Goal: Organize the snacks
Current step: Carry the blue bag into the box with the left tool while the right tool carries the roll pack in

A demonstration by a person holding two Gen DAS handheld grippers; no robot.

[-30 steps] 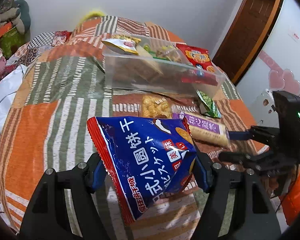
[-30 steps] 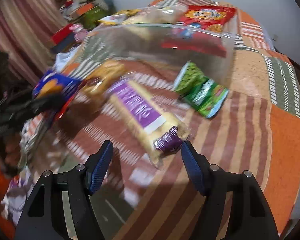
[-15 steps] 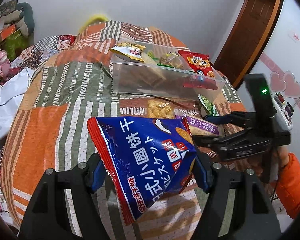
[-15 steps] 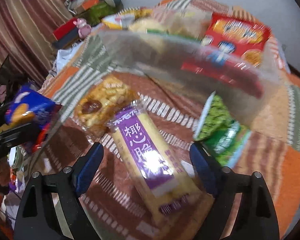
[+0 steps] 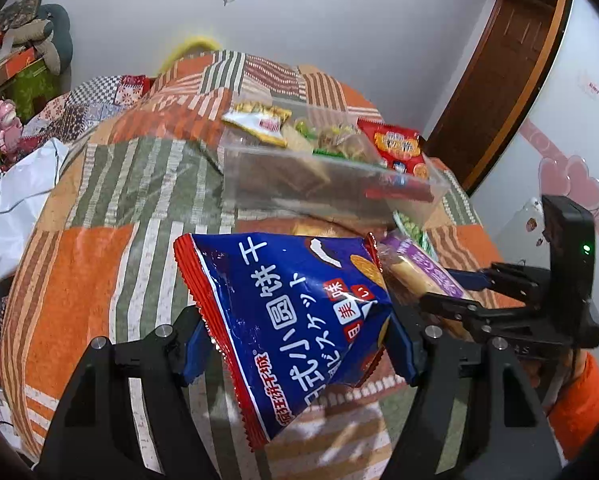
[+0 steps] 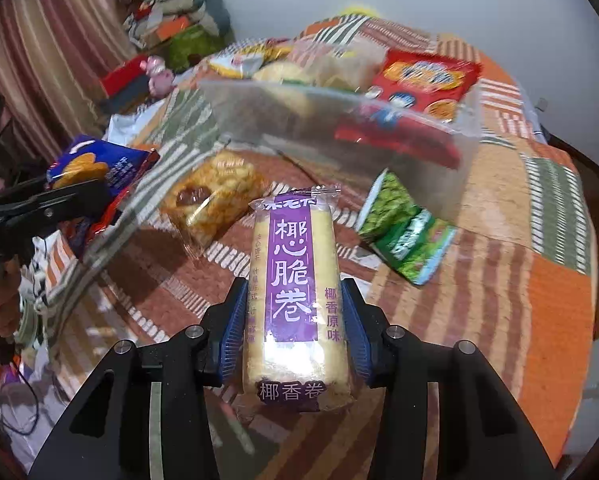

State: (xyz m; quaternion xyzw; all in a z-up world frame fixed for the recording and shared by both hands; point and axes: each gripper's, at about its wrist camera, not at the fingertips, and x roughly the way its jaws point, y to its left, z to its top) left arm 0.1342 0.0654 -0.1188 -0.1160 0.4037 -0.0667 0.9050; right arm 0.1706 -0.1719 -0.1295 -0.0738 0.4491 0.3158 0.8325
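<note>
- Lying lengthwise between the fingers of the right gripper, the purple-labelled roll pack runs its long axis straight ahead along the fingers, its far end aimed toward the clear plastic bin; the blue pads have just been closing and now press on both its long sides, so it is gripped.
- The bin lies ahead of and above the pack in the right wrist view, so by my judgement the coming move is a carry forward and over the near wall; held this way, the pack would enter end first.
- The left gripper grips the blue biscuit bag, its fingers closed on the bag's lower part and the bag standing tilted above the patchwork bed cover.
- The right hand looks nearer the bin; the left one hangs back to the side, its bag well short of the near wall.
- The bin already holds a red cracker bag at its right end, a yellow-and-white packet at the left end, and a few pale wrapped snacks between them that are too blurred to name.
- Outside the bin, on the bed cover, lie a green pea packet just beside the near wall and a clear-wrapped golden pastry left of the roll pack.
</note>
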